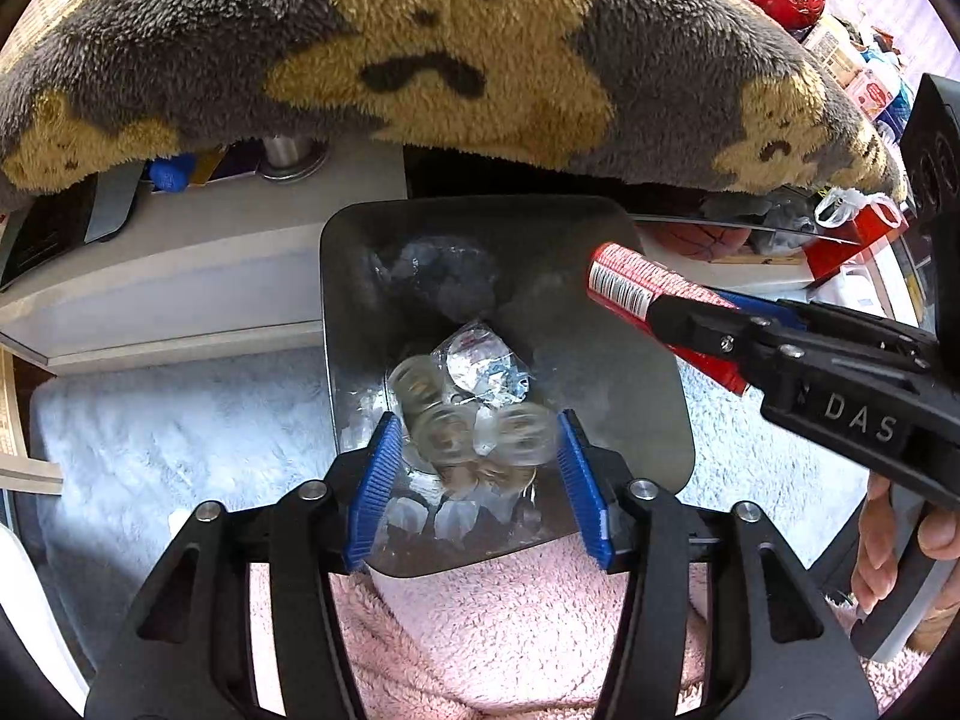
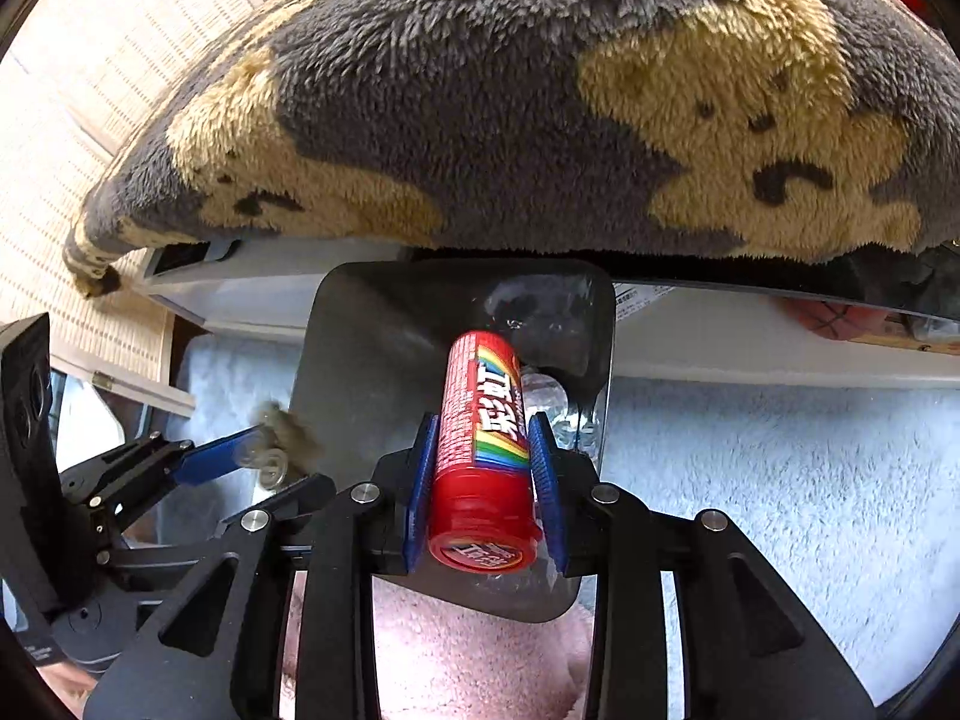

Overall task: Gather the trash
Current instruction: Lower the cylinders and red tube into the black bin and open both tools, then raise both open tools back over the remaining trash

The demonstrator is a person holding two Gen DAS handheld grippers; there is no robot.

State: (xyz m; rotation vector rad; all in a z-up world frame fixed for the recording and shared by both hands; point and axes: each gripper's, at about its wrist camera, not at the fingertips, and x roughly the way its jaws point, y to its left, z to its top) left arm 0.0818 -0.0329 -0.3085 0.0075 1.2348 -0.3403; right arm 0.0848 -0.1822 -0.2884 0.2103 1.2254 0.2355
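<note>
A dark grey bin (image 1: 354, 300) stands below both grippers and holds crumpled clear plastic and foil (image 1: 480, 360). My left gripper (image 1: 478, 420) is over its near side. A blurred clear plastic piece (image 1: 474, 438) lies between the blue pads (image 1: 384, 456), which do not seem to press on it. From the right, my right gripper (image 1: 660, 306) reaches over the bin's rim, shut on a red candy tube (image 1: 630, 282). In the right wrist view the tube (image 2: 486, 438) sits lengthwise between the gripper's (image 2: 483, 420) pads, cap toward the camera, above the bin (image 2: 360, 330). The left gripper (image 2: 282, 462) shows at the left.
A grey plush cushion with tan bears (image 1: 420, 60) overhangs the bin's far side, resting on a white low shelf (image 1: 180, 276). A pale blue fluffy rug (image 1: 180, 420) and pink fleece (image 1: 510, 630) surround the bin. A basketball (image 1: 708, 237) and boxes lie far right. A hand (image 1: 882, 540) holds the right gripper.
</note>
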